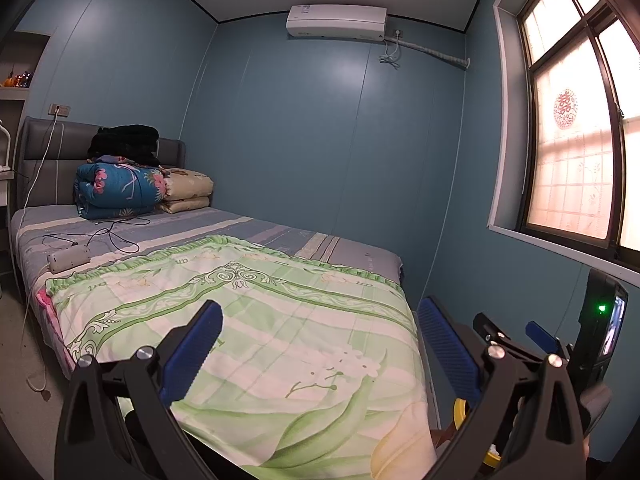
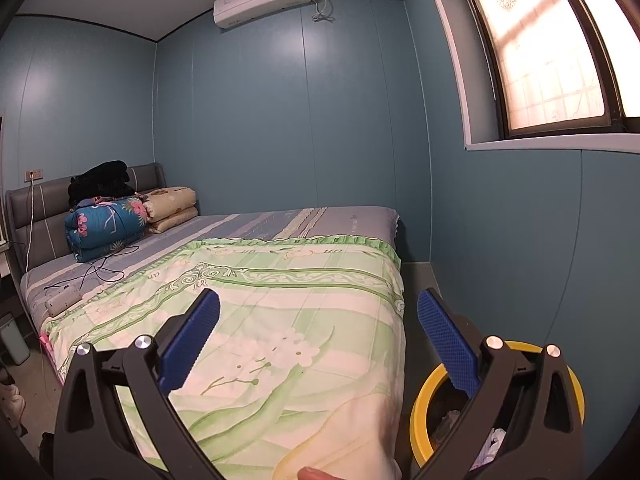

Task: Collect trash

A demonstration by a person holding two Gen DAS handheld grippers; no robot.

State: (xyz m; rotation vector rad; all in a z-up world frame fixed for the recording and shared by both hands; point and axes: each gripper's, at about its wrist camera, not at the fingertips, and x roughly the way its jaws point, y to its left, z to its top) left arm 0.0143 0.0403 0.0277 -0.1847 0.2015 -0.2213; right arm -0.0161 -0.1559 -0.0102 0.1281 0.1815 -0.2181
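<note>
We hold both claws above the foot of the bed (image 1: 352, 252), looking along it toward the headboard. The left claw (image 1: 320, 354) has its blue pads spread wide apart with nothing between them; only the green flowered blanket (image 1: 280, 320) shows in the gap, and we cannot tell whether the fingers touch it. The right claw (image 2: 318, 344) is opened just as wide and also holds nothing. In the left wrist view the right claw (image 1: 516, 334) also appears at the right edge, beside its black camera unit with a small green light.

The yellow bin (image 2: 424, 412) stands on the floor between the bed's side and the blue wall, under the window (image 2: 552, 48). The right finger (image 2: 448, 344) of the right claw sits in front of its rim in the picture. Inside the bin we see crumpled scraps of trash (image 2: 450, 420), pale and hard to identify. In the left wrist view only a sliver of the bin's yellow rim (image 1: 460, 410) shows behind the claw.

Farther up the bed lie a white power strip (image 1: 68, 260) with a tangle of black cable (image 1: 108, 236), a folded blue floral quilt (image 1: 120, 188), and a beige one (image 1: 186, 190) beside it, with dark clothing (image 1: 124, 140) piled on top. An air conditioner (image 1: 336, 20) hangs on the far wall. A fingertip (image 2: 314, 473) shows at the bottom edge of the right wrist view.
</note>
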